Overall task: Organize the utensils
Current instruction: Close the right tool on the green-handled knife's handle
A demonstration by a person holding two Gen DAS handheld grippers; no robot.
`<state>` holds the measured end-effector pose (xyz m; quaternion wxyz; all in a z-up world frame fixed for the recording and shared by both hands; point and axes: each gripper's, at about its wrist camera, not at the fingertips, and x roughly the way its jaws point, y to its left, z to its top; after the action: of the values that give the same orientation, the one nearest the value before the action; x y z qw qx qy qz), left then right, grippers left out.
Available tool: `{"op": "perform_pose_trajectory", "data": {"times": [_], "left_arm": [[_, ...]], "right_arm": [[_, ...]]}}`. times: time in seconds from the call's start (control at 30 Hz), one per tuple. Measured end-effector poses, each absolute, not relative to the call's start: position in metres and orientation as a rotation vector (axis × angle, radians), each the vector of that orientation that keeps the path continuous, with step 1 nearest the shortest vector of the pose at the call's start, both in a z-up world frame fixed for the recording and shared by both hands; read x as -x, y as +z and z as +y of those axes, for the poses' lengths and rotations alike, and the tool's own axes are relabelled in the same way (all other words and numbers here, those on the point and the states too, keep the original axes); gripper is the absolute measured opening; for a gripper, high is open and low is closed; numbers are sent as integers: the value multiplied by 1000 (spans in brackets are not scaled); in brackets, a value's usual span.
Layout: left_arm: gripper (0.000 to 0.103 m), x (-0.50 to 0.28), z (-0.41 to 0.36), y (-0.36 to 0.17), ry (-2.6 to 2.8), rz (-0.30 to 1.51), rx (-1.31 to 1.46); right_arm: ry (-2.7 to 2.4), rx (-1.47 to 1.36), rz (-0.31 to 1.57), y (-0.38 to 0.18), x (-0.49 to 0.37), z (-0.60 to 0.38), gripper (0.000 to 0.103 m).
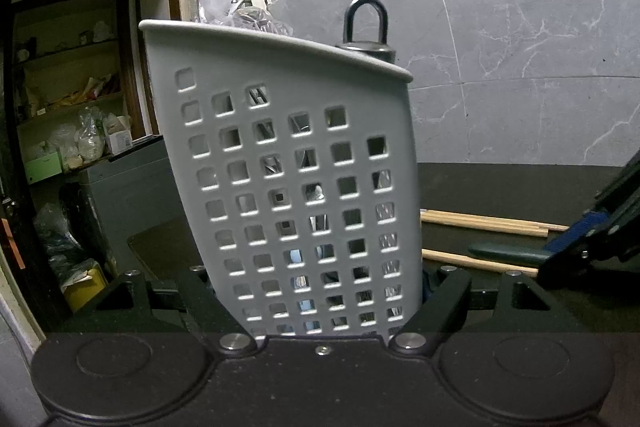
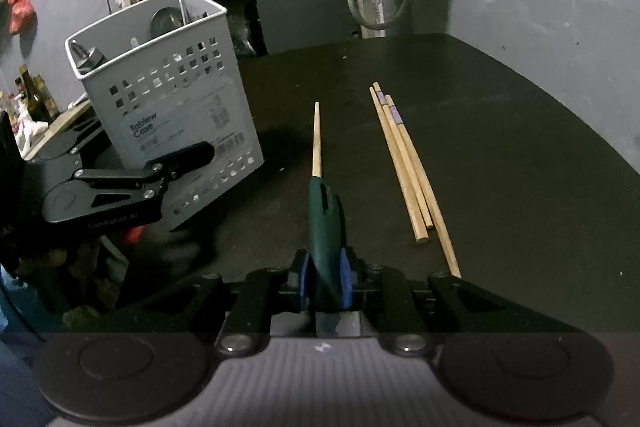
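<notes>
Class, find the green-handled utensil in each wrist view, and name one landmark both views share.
Left wrist view: green-handled utensil, lower right, beside the basket.
Right wrist view: green-handled utensil, bottom centre, gripped in the right tongs.
Shared landmark: the grey perforated basket.

Utensil caddy (image 2: 168, 95): matt grey plastic, smooth, perforated with square holes. Chopsticks (image 2: 408, 163): pale bare wood, unvarnished. Green handle (image 2: 325, 223): smooth, slightly glossy plastic. Worktop (image 2: 500, 147): matt black, faintly dusty. Wall (image 1: 500, 7) at 12 o'clock: polished grey marble-look tile.
</notes>
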<state>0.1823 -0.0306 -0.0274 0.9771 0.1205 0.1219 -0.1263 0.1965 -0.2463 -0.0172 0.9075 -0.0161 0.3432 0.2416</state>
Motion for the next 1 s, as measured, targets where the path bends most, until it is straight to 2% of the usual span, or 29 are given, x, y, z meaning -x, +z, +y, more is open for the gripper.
{"op": "perform_pose_trajectory", "data": {"times": [0.2,0.4,0.57,0.83,1.0], "left_arm": [[79,-183,-30,-27,-254,246,-242],[80,-183,-30,-27,-254,246,-242],[79,-183,-30,-27,-255,247,-243],[79,-183,-32,-29,-254,248,-242],[79,-183,-32,-29,-254,247,-241]], "right_arm": [[518,85,705,-17,-211,-233,46],[533,124,716,-15,-224,-224,45],[524,161,717,-15,-228,-218,40],[536,58,736,-16,-232,-237,41],[517,87,739,-14,-225,-244,42]]}}
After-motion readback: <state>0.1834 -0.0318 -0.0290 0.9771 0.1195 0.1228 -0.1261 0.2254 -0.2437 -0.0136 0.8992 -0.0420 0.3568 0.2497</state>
